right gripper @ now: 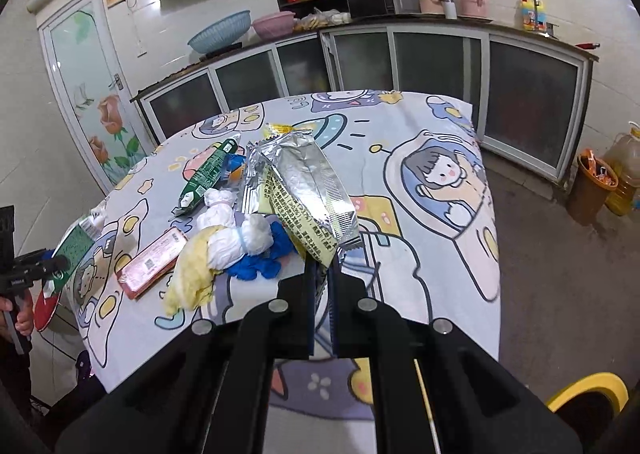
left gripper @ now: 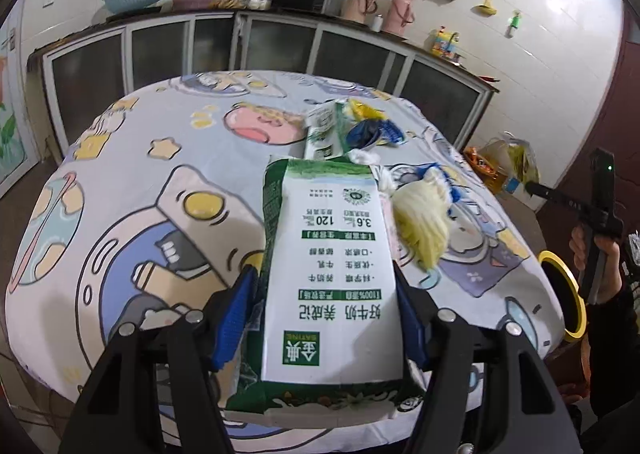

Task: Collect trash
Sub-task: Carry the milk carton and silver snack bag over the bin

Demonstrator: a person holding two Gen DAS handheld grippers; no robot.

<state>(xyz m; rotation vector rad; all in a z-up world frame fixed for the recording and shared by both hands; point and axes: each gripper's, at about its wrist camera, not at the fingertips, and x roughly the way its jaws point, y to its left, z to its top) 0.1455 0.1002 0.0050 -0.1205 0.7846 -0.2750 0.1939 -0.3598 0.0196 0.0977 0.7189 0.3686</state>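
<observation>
My left gripper (left gripper: 324,282) is shut on a flattened green-and-white milk carton (left gripper: 332,238), its blue pads pressing both long edges above the table. My right gripper (right gripper: 322,268) is shut on the corner of a crumpled silver-and-yellow snack wrapper (right gripper: 308,178), which hangs over the table. On the cartoon-print tablecloth (right gripper: 432,134) lies a pile of trash: a second green carton (right gripper: 206,174), white tissues (right gripper: 236,230), a blue glove (right gripper: 260,264), a yellow rag (right gripper: 192,278) and a pink packet (right gripper: 152,262). The left gripper (right gripper: 50,264) with its carton (right gripper: 76,248) shows at the left edge.
A yellow-rimmed black bin (left gripper: 560,294) (right gripper: 588,394) stands beside the table's near corner. A hand (left gripper: 580,246) grips the other gripper's handle at the right. An orange bin (right gripper: 592,190) and an oil jug (right gripper: 628,170) sit on the floor by the cabinets (right gripper: 440,66).
</observation>
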